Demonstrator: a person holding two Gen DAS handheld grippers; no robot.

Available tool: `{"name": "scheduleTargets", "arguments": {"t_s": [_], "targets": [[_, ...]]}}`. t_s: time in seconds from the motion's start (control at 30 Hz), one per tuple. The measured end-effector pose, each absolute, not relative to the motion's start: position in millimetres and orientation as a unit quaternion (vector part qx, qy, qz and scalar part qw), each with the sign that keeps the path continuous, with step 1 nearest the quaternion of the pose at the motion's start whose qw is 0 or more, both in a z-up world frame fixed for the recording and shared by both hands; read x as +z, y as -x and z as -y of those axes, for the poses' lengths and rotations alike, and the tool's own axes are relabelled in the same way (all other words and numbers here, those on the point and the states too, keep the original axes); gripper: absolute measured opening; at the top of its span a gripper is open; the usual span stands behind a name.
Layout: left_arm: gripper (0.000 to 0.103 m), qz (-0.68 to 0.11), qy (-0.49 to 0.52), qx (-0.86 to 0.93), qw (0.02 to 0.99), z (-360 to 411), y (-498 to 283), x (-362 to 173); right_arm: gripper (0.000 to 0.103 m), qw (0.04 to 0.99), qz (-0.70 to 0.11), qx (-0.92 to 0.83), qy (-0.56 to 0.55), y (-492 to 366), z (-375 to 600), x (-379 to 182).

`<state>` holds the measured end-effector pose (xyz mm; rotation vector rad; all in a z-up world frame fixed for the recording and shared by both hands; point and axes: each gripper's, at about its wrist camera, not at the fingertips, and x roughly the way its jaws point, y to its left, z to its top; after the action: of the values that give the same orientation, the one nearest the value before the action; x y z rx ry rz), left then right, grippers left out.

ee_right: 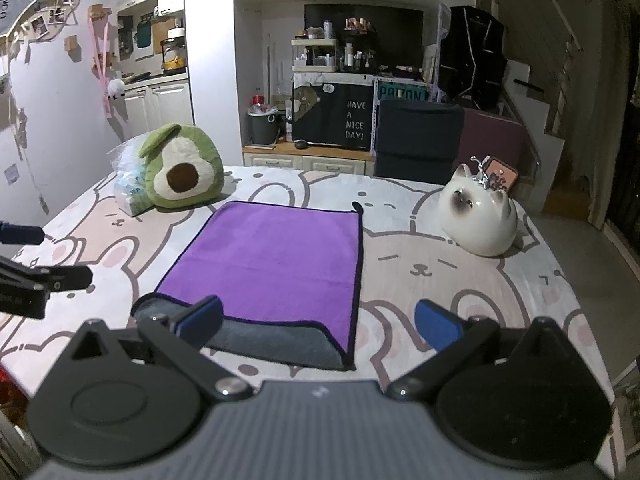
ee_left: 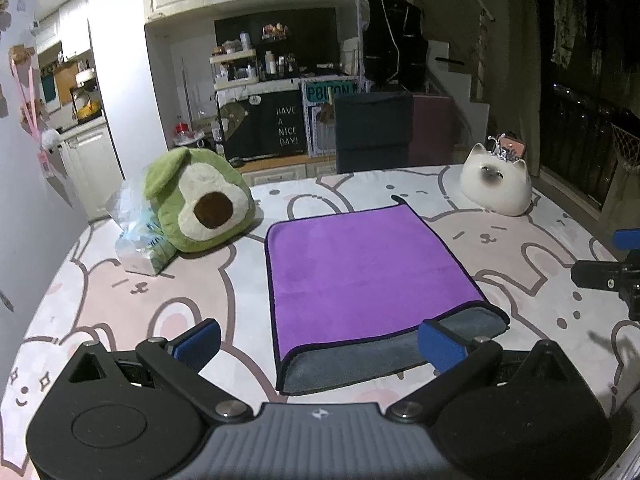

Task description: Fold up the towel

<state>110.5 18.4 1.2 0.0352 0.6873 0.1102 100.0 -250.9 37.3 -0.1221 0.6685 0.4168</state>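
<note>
The purple towel (ee_left: 368,264) lies flat near the middle of the bunny-print desk (ee_left: 520,248), already folded once, its upper layer set back from the near edge so that a strip of grey underside (ee_left: 360,364) shows. The left hand-held gripper (ee_left: 320,344) is level and low at the near edge, its blue-padded fingers (ee_left: 440,346) spread wide, holding nothing; the right pad overlaps the towel's near right corner, contact uncertain. The right hand-held gripper (ee_right: 318,322) sits in the same pose, also spread wide and empty, its left pad (ee_right: 204,318) over the towel's near left corner. Each tool appears at the edge of the other's view. Far left stands an avocado plush (ee_left: 198,200) beside a clear plastic bag (ee_left: 138,240); far right, a white cat figurine (ee_right: 478,220).
</note>
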Motion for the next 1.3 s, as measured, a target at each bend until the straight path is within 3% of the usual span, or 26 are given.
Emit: {"name": "scheduleTargets", "arguments": {"t_s": [1.3], "targets": [[0.103,-0.343,0.095,-0.003,0.934,-104,-170,-64,0.103,0.898,-0.356,0.251,0.063,-186,251,-27]]}}
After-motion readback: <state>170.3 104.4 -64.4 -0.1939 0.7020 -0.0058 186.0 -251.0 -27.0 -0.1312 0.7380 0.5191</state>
